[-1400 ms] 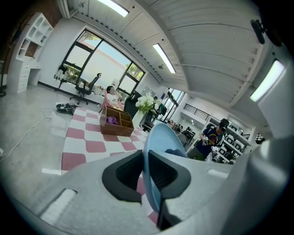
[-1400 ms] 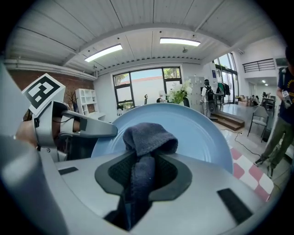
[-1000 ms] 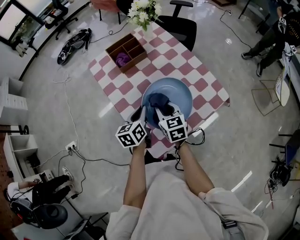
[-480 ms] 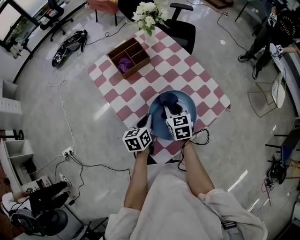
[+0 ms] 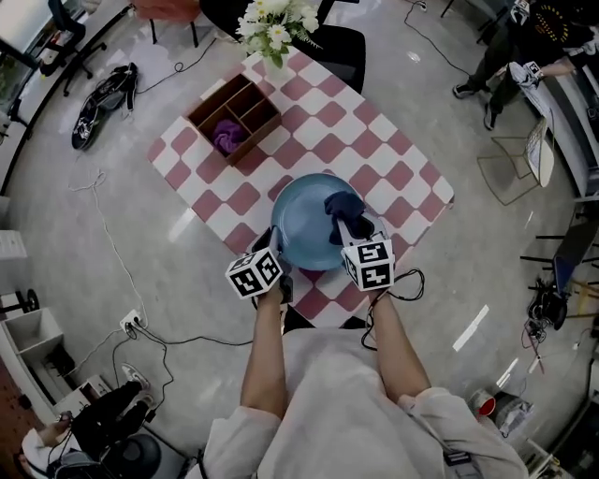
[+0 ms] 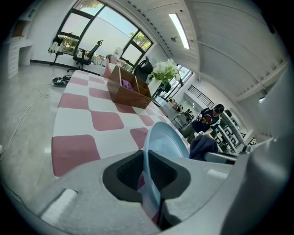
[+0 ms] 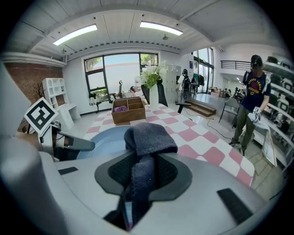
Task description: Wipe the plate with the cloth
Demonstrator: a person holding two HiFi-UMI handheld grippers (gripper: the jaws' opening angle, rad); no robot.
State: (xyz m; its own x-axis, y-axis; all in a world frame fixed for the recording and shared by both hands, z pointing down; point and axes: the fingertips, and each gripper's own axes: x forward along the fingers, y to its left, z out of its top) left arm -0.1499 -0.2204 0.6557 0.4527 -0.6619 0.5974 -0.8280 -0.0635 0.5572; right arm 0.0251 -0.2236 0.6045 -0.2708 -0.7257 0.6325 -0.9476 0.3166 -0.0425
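Observation:
The light blue plate sits over the near part of the pink-and-white checked table. My left gripper is shut on the plate's near-left rim; in the left gripper view the plate stands on edge between the jaws. My right gripper is shut on a dark blue cloth, which rests on the plate's right side. From the right gripper view, the cloth bunches out ahead of the jaws over the plate.
A brown wooden divided box holding something purple stands at the table's far left. White flowers and a black chair are at the far end. Cables lie on the floor at left. A person stands to the right.
Both grippers, the plate and the cloth have come down and nearer to the table's front edge. The cloth has shifted from the plate's middle to its right side.

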